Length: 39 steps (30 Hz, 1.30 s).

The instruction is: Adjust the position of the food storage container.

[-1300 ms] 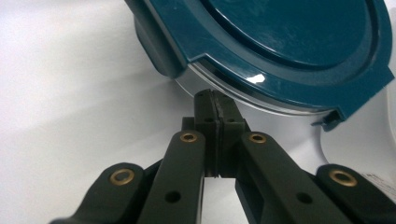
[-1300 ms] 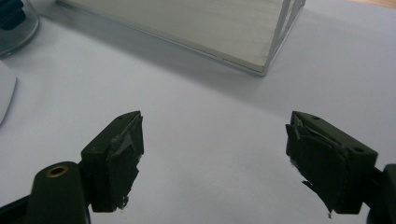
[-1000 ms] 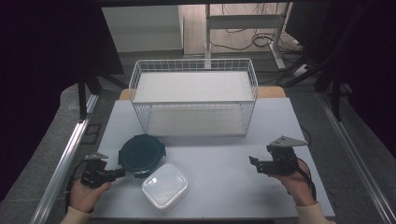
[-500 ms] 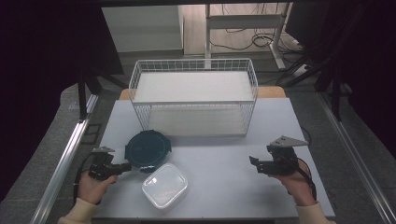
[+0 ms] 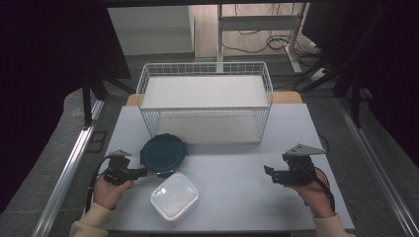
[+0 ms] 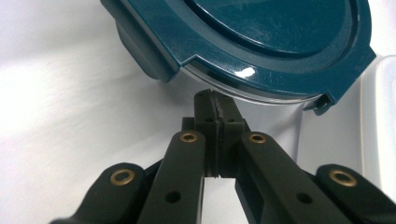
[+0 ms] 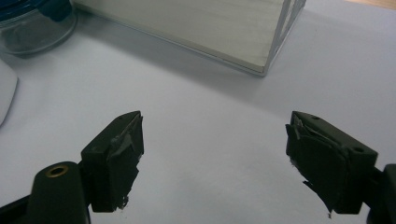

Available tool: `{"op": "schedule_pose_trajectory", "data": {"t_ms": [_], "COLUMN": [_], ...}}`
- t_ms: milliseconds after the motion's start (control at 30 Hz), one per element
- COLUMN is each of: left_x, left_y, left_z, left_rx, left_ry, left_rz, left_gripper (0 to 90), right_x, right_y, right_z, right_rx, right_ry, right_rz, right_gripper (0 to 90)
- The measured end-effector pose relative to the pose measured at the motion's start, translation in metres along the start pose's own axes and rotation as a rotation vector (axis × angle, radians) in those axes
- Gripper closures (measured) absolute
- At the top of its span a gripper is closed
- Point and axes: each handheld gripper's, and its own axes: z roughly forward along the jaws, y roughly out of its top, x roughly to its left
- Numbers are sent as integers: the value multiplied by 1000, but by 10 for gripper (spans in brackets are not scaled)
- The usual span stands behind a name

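Teal-lidded container (image 6: pixel 261 42) meets the closed, empty left claw (image 6: pixel 215 100) tip

Black hand-held gripper (image 6: pixel 215 105); brass rivets

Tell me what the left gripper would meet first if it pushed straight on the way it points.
The left gripper, fingers shut on nothing, points at the teal-lidded container. It would probably meet the clear wall just under the lid's rim first; whether it already touches is hard to judge.
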Motion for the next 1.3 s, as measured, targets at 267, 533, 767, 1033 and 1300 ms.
{"op": "schedule_pose_trajectory", "data": {"t_ms": [267, 533, 767, 1033, 1300], "left_x": [-8, -13, -14, 12, 10], "left_y": [7, 10, 7, 1, 24], "left_z": [8, 13, 9, -12, -1], "left_rx": [19, 30, 7, -48, -55], "left_ry": [-6, -14, -44, 18, 30], "left_rz": [24, 35, 37, -50, -47], "left_gripper": [900, 900, 899, 899, 900], "right_x": [0, 0, 0, -2, -4], "right_y": [0, 0, -1, -1, -1], "right_z": [0, 0, 1, -1, -1], "right_rx": [1, 1, 5, 0, 1], "right_ry": [0, 2, 3, -3, -5], "right_rz": [-1, -1, -1, 2, 8], "right_gripper": [188, 188, 188, 188, 188]}}
